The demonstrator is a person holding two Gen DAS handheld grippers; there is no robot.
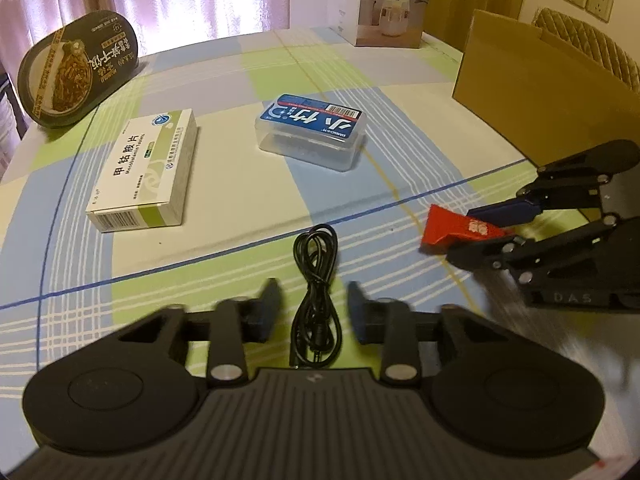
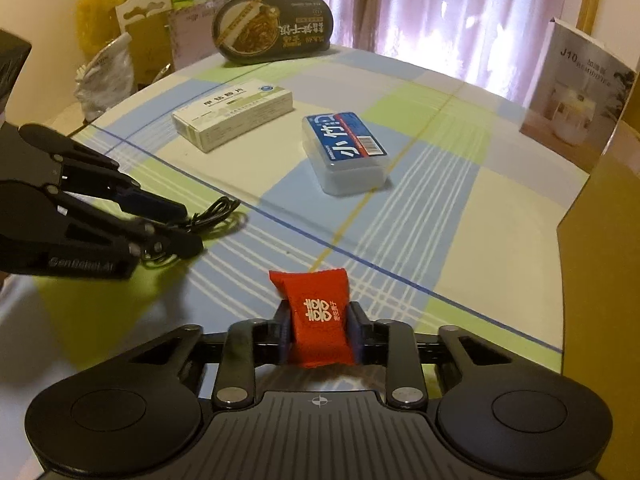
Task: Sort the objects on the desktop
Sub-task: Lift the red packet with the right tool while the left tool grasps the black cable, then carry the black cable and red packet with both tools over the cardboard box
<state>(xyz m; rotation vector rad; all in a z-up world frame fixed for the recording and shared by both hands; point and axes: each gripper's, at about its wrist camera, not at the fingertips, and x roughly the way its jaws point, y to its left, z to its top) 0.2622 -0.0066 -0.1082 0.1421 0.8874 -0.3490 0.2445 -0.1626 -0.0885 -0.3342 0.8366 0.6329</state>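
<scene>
A coiled black cable (image 1: 316,280) lies on the checked tablecloth between the fingers of my left gripper (image 1: 314,308), which is open around it without touching. The cable (image 2: 216,216) shows beside the left gripper (image 2: 192,228) in the right wrist view. My right gripper (image 2: 319,328) is shut on a red packet (image 2: 316,312) with white characters, held above the cloth. From the left wrist view the red packet (image 1: 452,232) sits in the right gripper (image 1: 464,236) at the right. A white medicine box (image 1: 144,168) and a clear plastic box with a blue label (image 1: 312,132) lie farther back.
A dark oval food container (image 1: 76,68) leans at the back left. A humidifier carton (image 1: 392,0) stands at the back, and an open cardboard box (image 1: 536,76) stands at the right edge. Bags and cartons (image 2: 116,48) sit beyond the table's left side.
</scene>
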